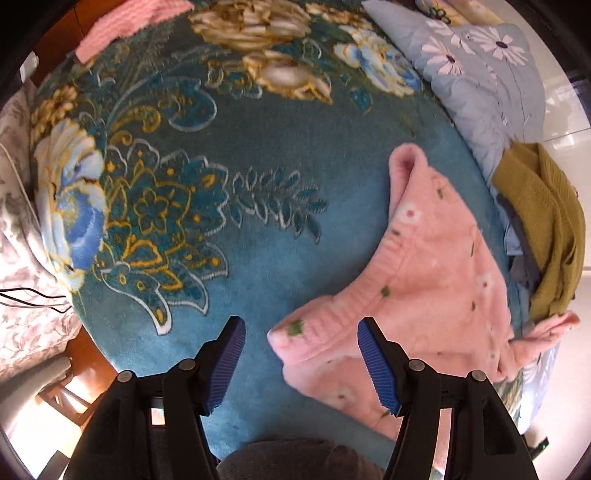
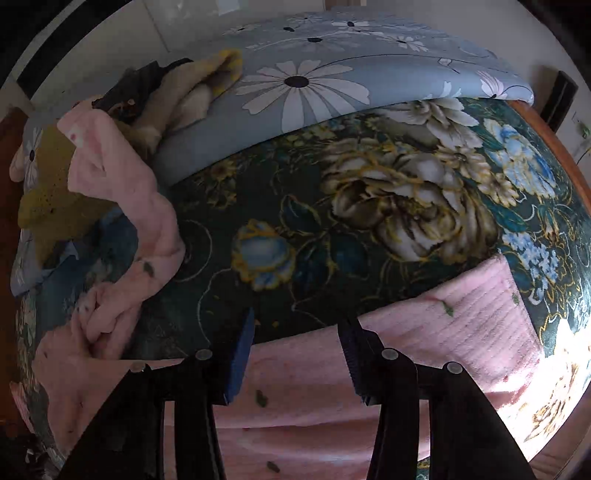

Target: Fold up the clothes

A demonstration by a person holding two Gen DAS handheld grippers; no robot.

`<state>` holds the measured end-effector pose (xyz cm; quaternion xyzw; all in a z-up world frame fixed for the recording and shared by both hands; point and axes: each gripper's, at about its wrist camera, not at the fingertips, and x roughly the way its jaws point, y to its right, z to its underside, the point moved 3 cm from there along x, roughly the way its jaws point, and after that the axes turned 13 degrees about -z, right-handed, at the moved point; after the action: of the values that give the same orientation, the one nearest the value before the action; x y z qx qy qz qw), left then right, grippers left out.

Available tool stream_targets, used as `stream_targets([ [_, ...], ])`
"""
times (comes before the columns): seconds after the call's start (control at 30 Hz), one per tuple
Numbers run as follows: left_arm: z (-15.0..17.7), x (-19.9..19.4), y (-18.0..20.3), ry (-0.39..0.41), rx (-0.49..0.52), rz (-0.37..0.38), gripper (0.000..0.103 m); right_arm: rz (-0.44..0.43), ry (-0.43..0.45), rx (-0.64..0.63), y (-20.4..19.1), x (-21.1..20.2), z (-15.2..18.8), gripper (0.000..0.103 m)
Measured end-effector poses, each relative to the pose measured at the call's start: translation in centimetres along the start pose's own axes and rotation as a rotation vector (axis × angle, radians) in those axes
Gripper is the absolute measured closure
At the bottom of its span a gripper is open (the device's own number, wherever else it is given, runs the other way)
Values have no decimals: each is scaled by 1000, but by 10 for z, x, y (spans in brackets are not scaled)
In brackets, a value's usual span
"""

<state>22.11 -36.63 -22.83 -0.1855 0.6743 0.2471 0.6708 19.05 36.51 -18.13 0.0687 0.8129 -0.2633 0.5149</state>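
A pink fleece garment with small flowers [image 1: 424,273] lies spread on the teal floral blanket [image 1: 258,177] at the right of the left wrist view. Its ribbed hem corner [image 1: 295,332] lies between the jaws of my left gripper [image 1: 301,343], which is open and holds nothing. In the right wrist view a flat pink garment [image 2: 424,343] lies under my right gripper [image 2: 297,328], which is open above its far edge. A bunched pink part [image 2: 122,206] lies at the left.
A pile of clothes with a mustard knit [image 1: 546,221] sits at the bed's right side; it also shows in the right wrist view [image 2: 51,199]. A blue daisy quilt [image 2: 332,74] lies along the far side. A folded pink item [image 1: 125,26] rests at top left.
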Motion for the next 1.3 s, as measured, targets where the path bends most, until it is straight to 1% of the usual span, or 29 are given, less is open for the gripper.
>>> stream_targets([
  [0.03,6,9,-4,-16,9,26,36,-27,-21,-32,-16,10,3,55],
  [0.07,8,18,-8,-48,-3,79,36,-51,-38,-56,-29,17,6,55],
  [0.1,8,25,-12,-79,-41,154,36,-76,-53,-76,-38,23,10,55],
  [0.13,7,28,-13,-88,-59,198,36,-100,-67,-96,-47,29,13,55],
  [0.17,5,28,-13,-87,-59,219,36,-117,-77,-115,-55,33,14,55],
  [0.2,3,31,-11,-90,-35,208,36,-124,-83,-132,-61,35,14,55],
  [0.3,-3,44,4,-140,84,72,38,-135,-83,-152,-68,38,14,55],
  [0.33,-4,48,10,-153,113,47,39,-141,-81,-147,-68,38,14,55],
  [0.37,-5,50,15,-158,140,32,45,-144,-78,-140,-67,37,13,55],
  [0.4,-5,51,21,-156,173,10,57,-142,-76,-132,-66,37,12,55],
  [0.43,-4,52,28,-153,209,-15,61,-136,-75,-124,-63,36,12,55],
  [0.47,-2,51,36,-138,264,-52,73,-131,-74,-114,-61,36,12,55],
  [0.5,1,50,46,-117,330,-95,81,-124,-73,-101,-57,36,11,55],
  [0.53,4,48,55,-93,391,-151,82,-117,-71,-89,-53,36,10,55],
  [0.57,6,45,62,-67,440,-208,86,-110,-70,-76,-50,36,10,55],
  [0.6,8,43,67,-46,470,-254,87,-105,-69,-64,-47,36,9,55],
  [0.63,8,41,68,-30,478,-282,88,-102,-67,-54,-44,37,7,55],
  [0.67,6,40,67,-16,469,-297,89,-101,-64,-45,-42,38,5,55],
  [0.73,-2,35,55,10,418,-312,90,-112,-59,-39,-43,40,1,55],
  [0.83,-12,26,33,39,341,-312,90,-133,-45,-63,-52,41,-12,55],
  [0.97,-20,20,14,60,277,-311,90,-149,-22,-105,-68,43,-35,55],
  [1.07,-20,22,14,60,273,-274,91,-163,2,-141,-82,47,-58,55],
  [1.13,-19,18,19,64,287,-245,87,-165,10,-170,-94,52,-76,55],
  [1.2,-18,8,20,64,273,-202,85,-170,17,-202,-106,58,-95,55],
  [1.23,-17,0,18,74,261,-176,84,-175,23,-218,-113,60,-105,55],
  [1.3,-17,-22,14,130,223,-156,81,-181,34,-252,-127,65,-125,55],
])
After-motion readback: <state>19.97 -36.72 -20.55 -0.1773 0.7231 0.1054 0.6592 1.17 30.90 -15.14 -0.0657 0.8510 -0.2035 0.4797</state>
